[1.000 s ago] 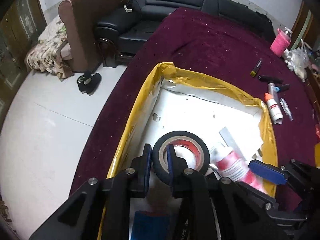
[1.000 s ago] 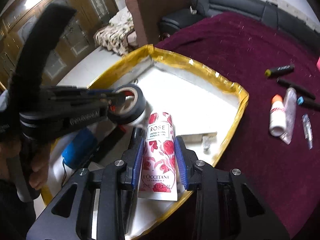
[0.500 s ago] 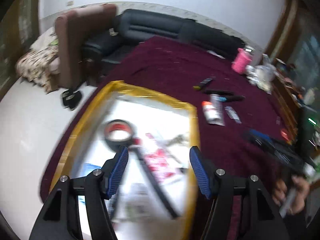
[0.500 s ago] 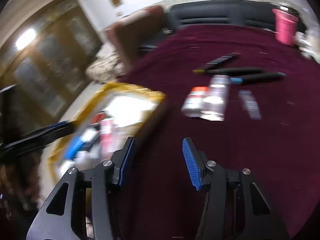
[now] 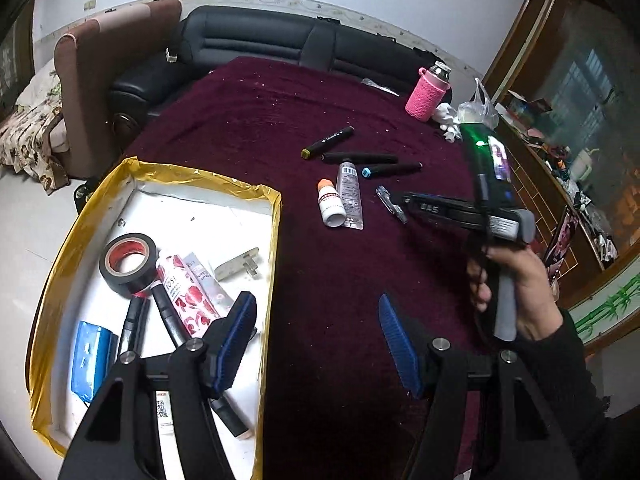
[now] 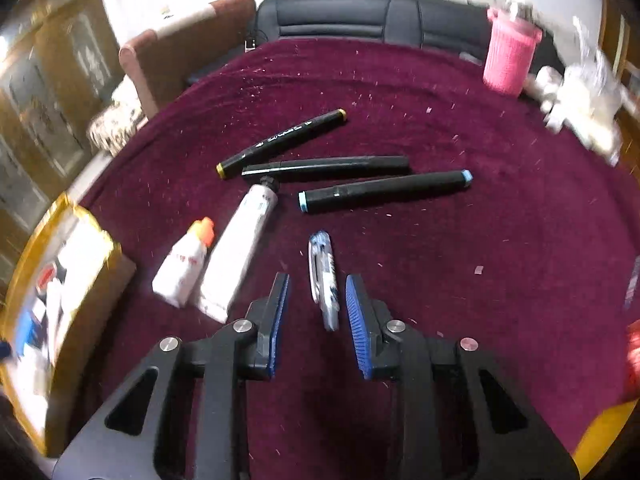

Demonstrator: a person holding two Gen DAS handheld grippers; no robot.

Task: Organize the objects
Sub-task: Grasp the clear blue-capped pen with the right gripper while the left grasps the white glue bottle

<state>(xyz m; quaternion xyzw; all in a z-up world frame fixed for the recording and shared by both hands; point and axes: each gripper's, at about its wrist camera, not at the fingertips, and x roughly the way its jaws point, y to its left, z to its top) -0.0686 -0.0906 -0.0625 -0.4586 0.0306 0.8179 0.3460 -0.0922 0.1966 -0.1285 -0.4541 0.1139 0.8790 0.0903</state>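
Note:
A yellow-rimmed white box (image 5: pixel 276 216) sits at the left of the maroon table. In it lie a black tape roll (image 5: pixel 128 266), a rose hand-cream tube (image 5: pixel 184 296), a blue pack (image 5: pixel 92 360) and dark pens. My left gripper (image 5: pixel 316 344) is open and empty above the box's right edge. My right gripper (image 6: pixel 318 322) is open, its fingers on either side of a small clear pen (image 6: pixel 324 280) on the cloth. Three black markers (image 6: pixel 328 166), a white tube (image 6: pixel 240 248) and a small orange-capped bottle (image 6: pixel 184 264) lie just beyond. The right gripper also shows in the left wrist view (image 5: pixel 396 208).
A pink-sleeved bottle (image 5: pixel 428 94) and white plastic bags (image 5: pixel 472 114) stand at the table's far right. A black sofa (image 5: pixel 260 44) and a brown armchair (image 5: pixel 104 52) lie beyond the table. A red object (image 6: pixel 634 354) sits at the right edge.
Both grippers let go of the tape roll and the hand-cream tube, which now lie in the box. Both opened. The right gripper moved right to the clear pen.

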